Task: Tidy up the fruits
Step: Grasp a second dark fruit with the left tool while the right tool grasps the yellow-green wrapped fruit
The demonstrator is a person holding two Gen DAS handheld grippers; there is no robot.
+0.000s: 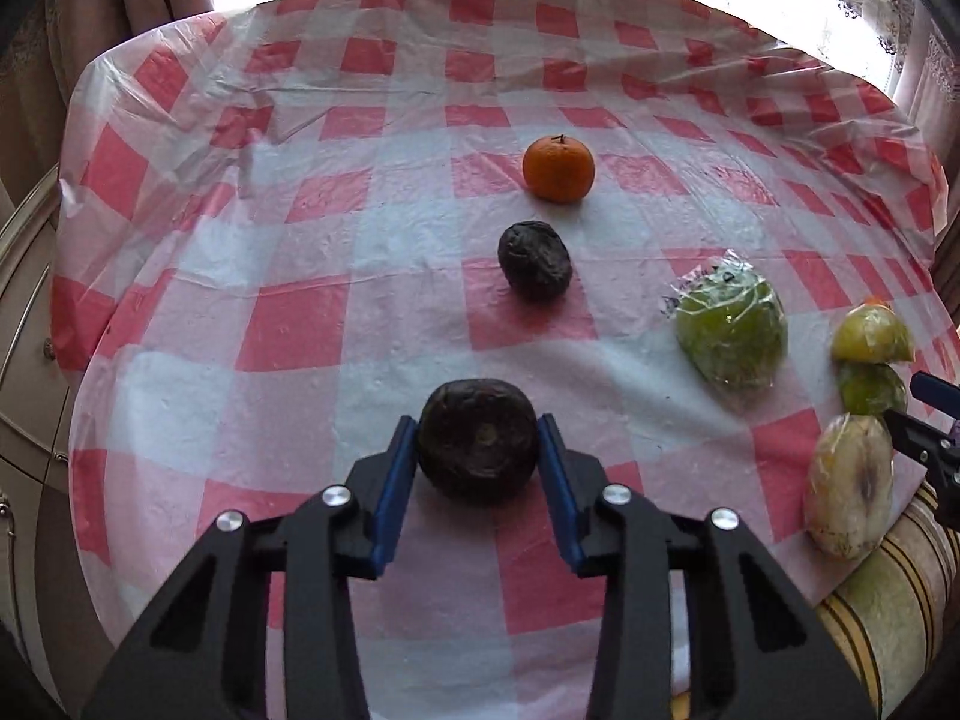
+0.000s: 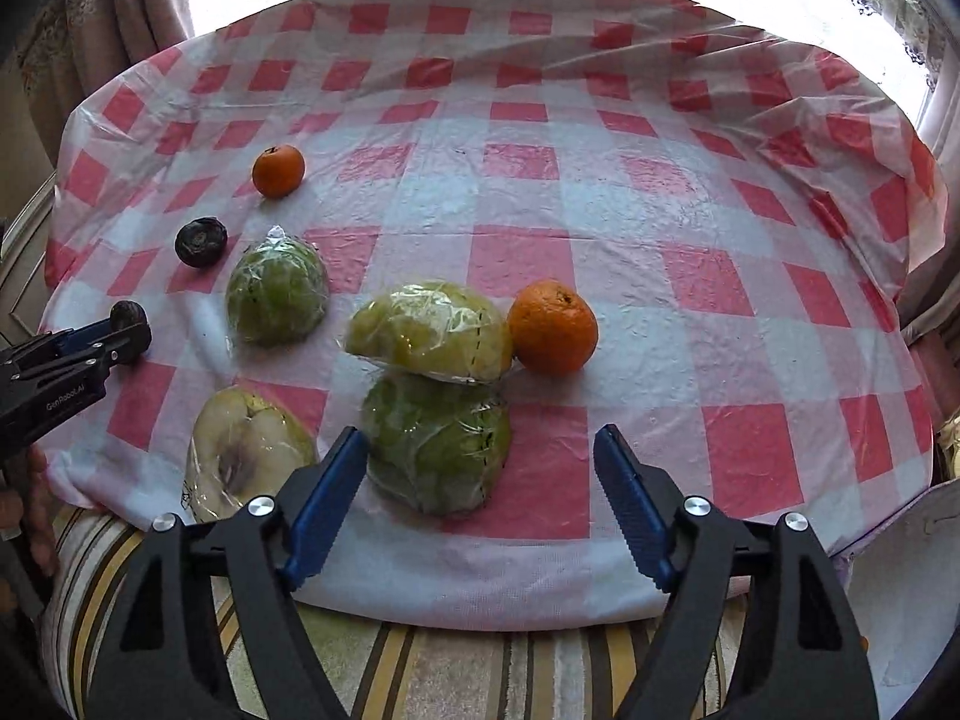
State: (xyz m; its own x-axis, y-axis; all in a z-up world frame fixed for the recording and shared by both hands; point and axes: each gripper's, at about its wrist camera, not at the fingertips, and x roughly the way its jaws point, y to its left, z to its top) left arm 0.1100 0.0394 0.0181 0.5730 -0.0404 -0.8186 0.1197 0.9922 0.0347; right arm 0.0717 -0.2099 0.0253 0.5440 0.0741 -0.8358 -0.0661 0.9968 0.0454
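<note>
- Left wrist view: left gripper (image 1: pixel 478 441) sat low at bottom centre, aimed up-frame across the checkered tablecloth (image 1: pixel 300 324). Its blue pads (image 1: pixel 401 450) pinched the near passion fruit (image 1: pixel 478 441), one pad touching each side.
- The fruit was at table level; lifted or resting, could not tell.
- Second passion fruit (image 1: pixel 534 260) was at centre frame, the small tangerine (image 1: pixel 558 168) above it; the three roughly lined up going up-frame, well apart.
- Wrapped green fruit half (image 1: pixel 732 333) was right of centre. At the right edge, a stack of wrapped pieces: yellow-green half (image 1: pixel 872 335), darker green half (image 1: pixel 871 389) under it, pale cut half (image 1: pixel 849 486) lowest, cut face towards camera.
- Right gripper (image 1: pixel 927 438) poked in at the right edge, just beside the pale cut half; spread not readable from this view.
- Right wrist view: right gripper (image 2: pixel 480 456) was at bottom centre, jaws spread wide and holding nothing. The darker green half (image 2: pixel 438 444) lay between and just beyond the tips, touching neither pad as far as visible.
- Yellow-green half (image 2: pixel 429 330) sat against it above, with the large tangerine (image 2: pixel 552 327) touching its right side.
- Pale cut half (image 2: pixel 246 456) was lower left, the wrapped green fruit half (image 2: pixel 277 291) left of centre.
- Left gripper (image 2: pixel 129 324) came in from the left edge, roughly horizontal, clamped on the near passion fruit (image 2: pixel 127 313).
- Second passion fruit (image 2: pixel 201 242) and small tangerine (image 2: pixel 278 171) were upper left.
</note>
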